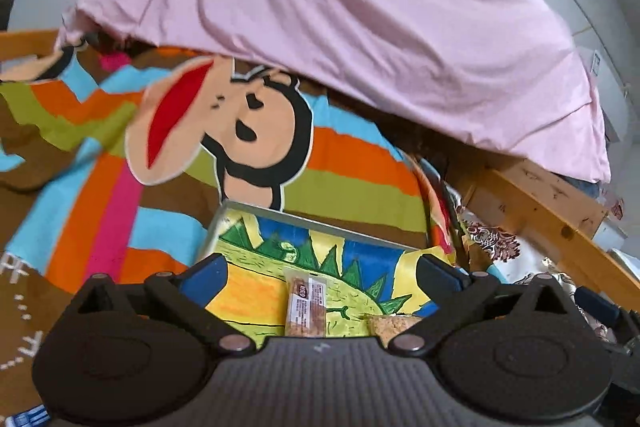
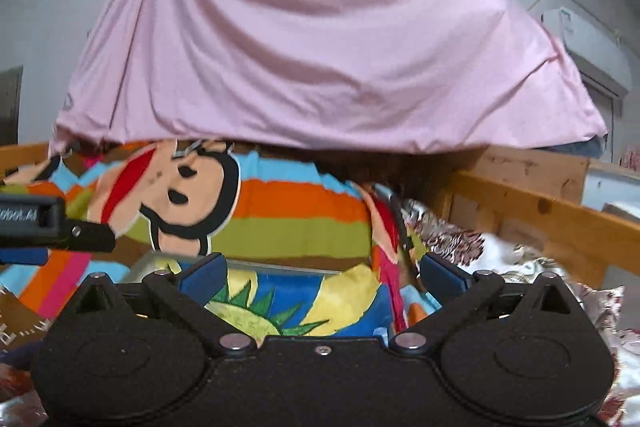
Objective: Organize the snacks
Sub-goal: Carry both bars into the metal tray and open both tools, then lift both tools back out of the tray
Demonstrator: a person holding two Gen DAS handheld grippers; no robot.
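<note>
On the striped bed, in the left wrist view, the left gripper (image 1: 320, 273) hangs with its jaws spread as wide as they go and nothing between them. Just below sits a shallow metal tray with a painted dinosaur picture inside (image 1: 304, 219), and on it lie two snacks: one clear-wrapped cereal bar with a white label (image 1: 306, 309) and, beside it to the right, one pale crumbly bar (image 1: 390, 327), partly hidden by the gripper body. The colourful striped blanket with a cartoon monkey face (image 1: 256, 131) lies behind, a pink sheet (image 1: 340, 27) draped above.

Over to the right wrist view: the right gripper (image 2: 320, 273) is wide open too, empty, the same tray under it. No snack shows here; the other gripper's tip pokes in at the left edge.

Risk now: the tray rests on soft bedding, so a nudge could tilt it and slide both bars off
</note>
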